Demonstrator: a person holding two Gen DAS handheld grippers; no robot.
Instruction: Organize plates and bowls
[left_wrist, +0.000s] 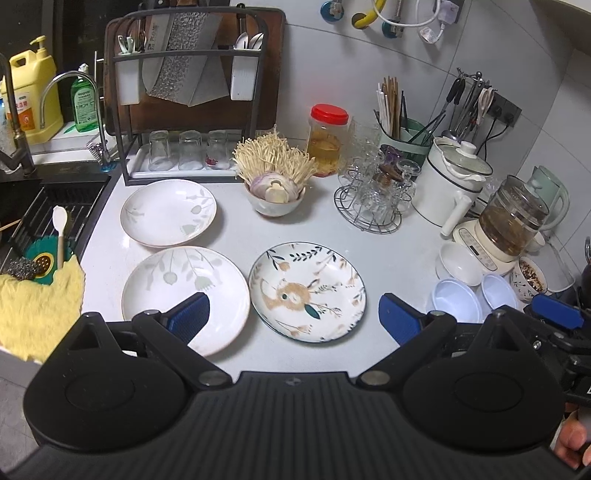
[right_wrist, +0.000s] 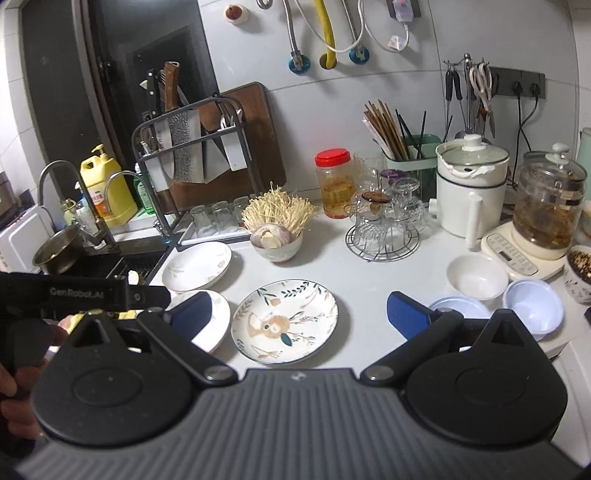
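Note:
Three plates lie on the white counter: a far white plate (left_wrist: 168, 212) (right_wrist: 197, 265), a near white plate (left_wrist: 177, 286) (right_wrist: 218, 312) and a rabbit-pattern plate (left_wrist: 306, 290) (right_wrist: 284, 321). At the right stand a white bowl (left_wrist: 461, 263) (right_wrist: 477, 277) and two pale blue bowls (left_wrist: 456, 299) (left_wrist: 498, 290) (right_wrist: 533, 306). My left gripper (left_wrist: 295, 321) is open and empty, above the near edge of the plates. My right gripper (right_wrist: 299, 319) is open and empty, above the rabbit plate's near side.
A bowl of enoki mushrooms and onion (left_wrist: 275, 184) stands behind the plates. A glass rack (left_wrist: 373, 199), white pot (left_wrist: 450, 181), kettle (left_wrist: 517, 218) and a red-lidded jar (left_wrist: 327, 140) crowd the right back. The sink (left_wrist: 44, 221) and knife rack (left_wrist: 188, 92) are at the left.

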